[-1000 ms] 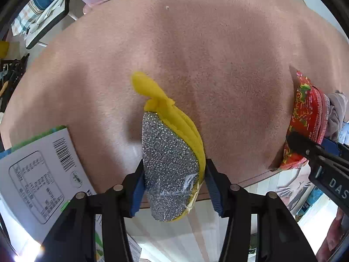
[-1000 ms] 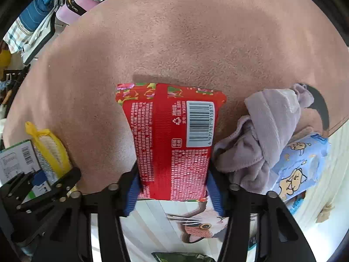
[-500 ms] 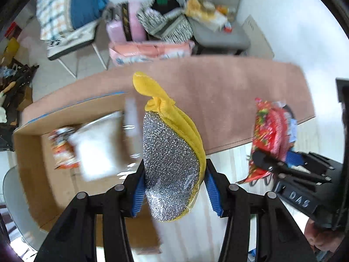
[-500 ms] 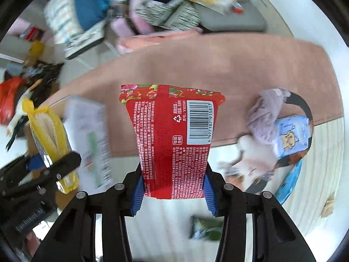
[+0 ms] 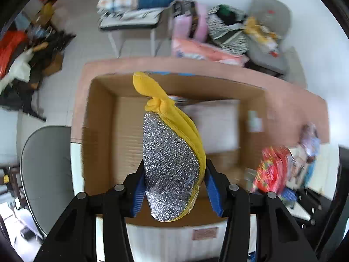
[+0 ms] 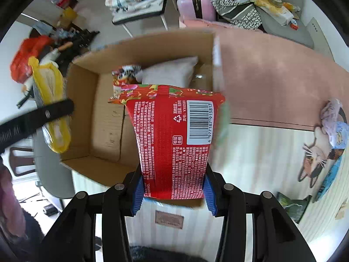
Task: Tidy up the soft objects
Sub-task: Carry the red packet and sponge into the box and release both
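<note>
My left gripper (image 5: 173, 191) is shut on a yellow scrubber with a silver glitter face (image 5: 170, 161) and holds it above the open cardboard box (image 5: 98, 118). It also shows in the right wrist view (image 6: 52, 109). My right gripper (image 6: 173, 191) is shut on a red packet with a barcode (image 6: 174, 137), held over the box's near right edge (image 6: 87, 161). The red packet also shows in the left wrist view (image 5: 270, 170). A white pillow (image 6: 170, 74) and a colourful snack pack (image 6: 125, 73) lie in the box.
The box sits on a pink mat (image 6: 272, 83). A lilac cloth (image 6: 330, 111) and a blue cartoon pack (image 6: 340, 135) lie at the mat's right end. A grey chair (image 5: 45, 174) stands left of the box. Chairs and bags crowd the back.
Both grippers have risen from the pink mat and swung left, each still holding its item. The cardboard box has come into view below them.
</note>
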